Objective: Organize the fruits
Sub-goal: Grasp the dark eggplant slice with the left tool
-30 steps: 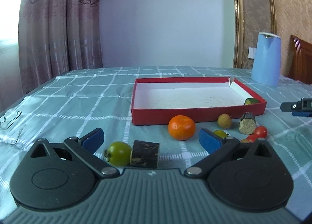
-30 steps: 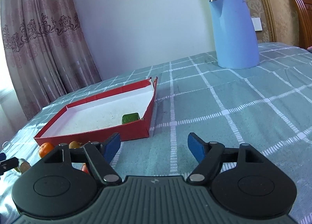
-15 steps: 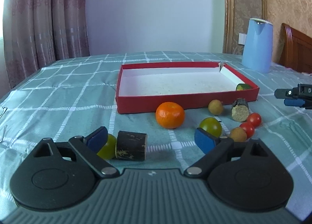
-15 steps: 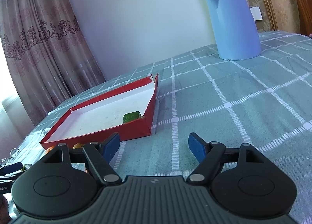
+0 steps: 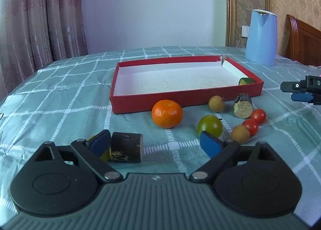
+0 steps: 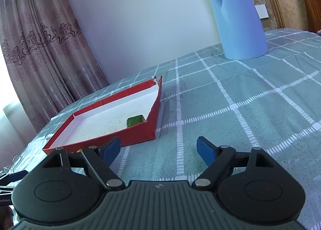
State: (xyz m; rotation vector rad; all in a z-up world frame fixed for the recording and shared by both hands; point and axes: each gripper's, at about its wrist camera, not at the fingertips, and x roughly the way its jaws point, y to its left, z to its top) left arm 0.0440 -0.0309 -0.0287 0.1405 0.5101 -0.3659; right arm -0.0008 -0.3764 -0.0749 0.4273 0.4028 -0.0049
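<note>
Left gripper (image 5: 154, 143) is spread wide over the table, pinching nothing — a dark cut cylinder (image 5: 126, 147) lies by its left pad. The orange (image 5: 167, 113), a green fruit (image 5: 209, 126) and two cherry tomatoes (image 5: 254, 121) sit just in front of the red tray (image 5: 180, 97). Right gripper (image 6: 159, 149) is opening with nothing between its pads — one green piece (image 6: 135, 120) lies in the tray's corner.

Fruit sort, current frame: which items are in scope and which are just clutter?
In scope:
- red box
- green piece already in the box
- orange
- green fruit
- two red tomatoes
- two tan fruits
- dark cut cylinders

Clutter:
- blue kettle
- tablecloth
- curtain
</note>
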